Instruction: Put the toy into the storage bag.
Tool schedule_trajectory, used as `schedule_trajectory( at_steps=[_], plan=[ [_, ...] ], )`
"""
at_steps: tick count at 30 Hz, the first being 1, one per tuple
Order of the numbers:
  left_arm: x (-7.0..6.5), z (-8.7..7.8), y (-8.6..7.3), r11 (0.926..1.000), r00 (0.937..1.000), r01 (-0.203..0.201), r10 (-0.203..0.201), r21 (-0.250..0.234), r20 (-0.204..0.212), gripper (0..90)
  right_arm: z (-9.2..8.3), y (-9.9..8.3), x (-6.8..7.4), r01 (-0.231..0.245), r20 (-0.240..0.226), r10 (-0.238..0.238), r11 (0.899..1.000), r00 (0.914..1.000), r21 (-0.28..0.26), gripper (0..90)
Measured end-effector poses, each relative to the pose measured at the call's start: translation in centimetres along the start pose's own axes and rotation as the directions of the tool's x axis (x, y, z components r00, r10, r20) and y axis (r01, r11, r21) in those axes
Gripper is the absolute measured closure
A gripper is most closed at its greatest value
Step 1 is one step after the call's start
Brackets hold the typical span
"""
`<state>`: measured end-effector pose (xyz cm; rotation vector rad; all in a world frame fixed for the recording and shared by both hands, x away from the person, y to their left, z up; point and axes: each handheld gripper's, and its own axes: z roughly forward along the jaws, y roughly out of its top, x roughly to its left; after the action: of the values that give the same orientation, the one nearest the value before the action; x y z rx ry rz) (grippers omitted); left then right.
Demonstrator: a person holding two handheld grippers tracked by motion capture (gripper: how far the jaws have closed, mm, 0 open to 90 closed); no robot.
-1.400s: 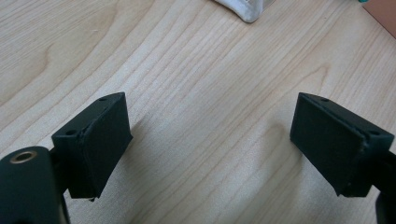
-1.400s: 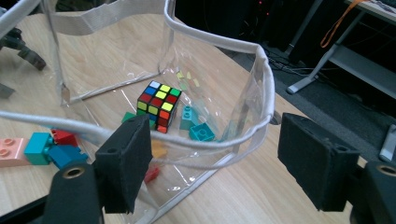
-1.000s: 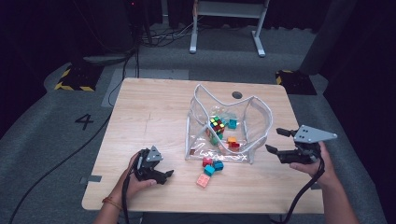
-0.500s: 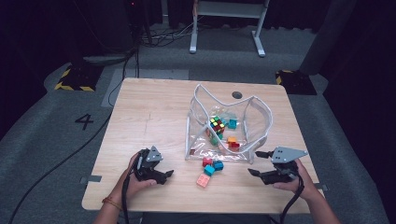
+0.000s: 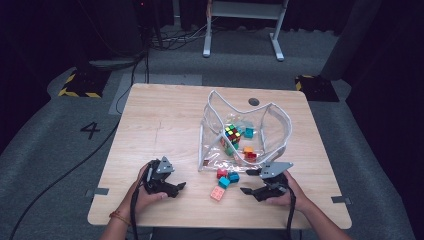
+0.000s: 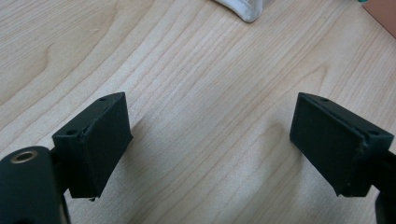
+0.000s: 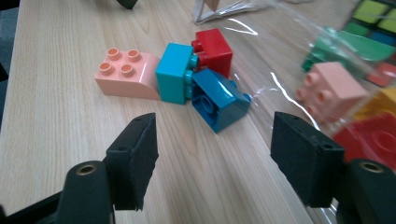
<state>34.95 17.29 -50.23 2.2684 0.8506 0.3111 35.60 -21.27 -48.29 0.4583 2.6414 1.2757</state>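
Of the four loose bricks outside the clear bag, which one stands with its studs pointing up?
The pink brick, leftmost in the right gripper view. Its studs face up; the turquoise, red and dark blue ones lie tipped.

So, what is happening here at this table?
A person sits at a wooden table with a gripper in each hand. The right gripper is open, its jaws just closing a little, low over the table and aimed at four loose bricks: pink, teal, red, blue. It holds nothing. Beside them lies a clear bag with more bricks and a puzzle cube inside. The left gripper rests open over bare wood.
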Motion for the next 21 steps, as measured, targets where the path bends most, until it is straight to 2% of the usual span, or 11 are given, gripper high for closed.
schedule_trajectory(
  at_steps=[2,4,9,10,11,13,14,16,17,18,21],
  plan=[
    [0.0,0.0,0.0,1.0,1.0,0.0,0.0,0.0,0.0,12.5,0.9,0.1,0.1,0.002,-0.018,-0.002,1.0,0.9998,0.012,30.6],
    [0.0,0.0,0.0,1.0,1.0,0.0,0.0,0.0,0.0,12.5,1.5,0.2,0.2,-0.024,-0.03,0.024,0.999,0.9993,0.025,29.9],
    [0.0,0.0,0.0,1.0,1.0,0.001,-0.001,0.0,0.001,12.5,2.5,0.7,-0.1,-0.027,-0.021,0.026,0.999,0.9994,-0.022,28.9],
    [0.0,0.0,0.0,1.0,1.0,0.0,0.0,0.0,0.0,12.5,2.7,0.7,-0.5,0.009,-0.027,-0.011,0.998,0.9996,-0.054,28.8],
    [0.0,0.0,0.0,1.0,1.0,0.0,0.0,0.0,0.0,12.5,2.8,0.8,-0.4,-0.008,-0.027,0.006,0.998,0.9996,-0.055,28.6],
    [0.0,0.0,0.0,1.0,1.0,0.0,0.0,0.0,0.0,12.5,3.0,0.8,-0.6,-0.007,-0.04,0.004,0.997,0.9992,-0.073,28.3],
    [0.0,0.0,0.0,1.0,1.0,0.002,-0.002,-0.001,0.001,12.5,3.1,0.9,-0.5,-0.034,-0.054,0.031,0.997,0.9981,-0.069,28.2],
    [0.0,0.0,0.0,1.0,1.0,0.001,-0.001,0.0,0.001,12.5,3.3,0.9,-0.4,-0.032,-0.066,0.028,0.998,0.9974,-0.058,28.3],
    [0.0,0.0,0.0,1.0,1.0,0.001,-0.001,0.0,0.001,12.5,3.6,0.9,-0.6,-0.005,-0.063,0.001,0.998,0.998,-0.066,28.3],
    [0.0,0.0,0.0,1.0,1.0,0.001,-0.001,0.0,0.001,12.5,3.7,0.8,-0.5,-0.005,-0.067,0.001,0.998,0.9978,-0.066,28.6],
    [0.0,0.0,0.0,1.0,1.0,0.001,-0.001,0.0,0.001,12.5,3.8,0.7,-0.2,-0.033,-0.074,0.032,0.999,0.9968,-0.025,29.1]
  ],
)
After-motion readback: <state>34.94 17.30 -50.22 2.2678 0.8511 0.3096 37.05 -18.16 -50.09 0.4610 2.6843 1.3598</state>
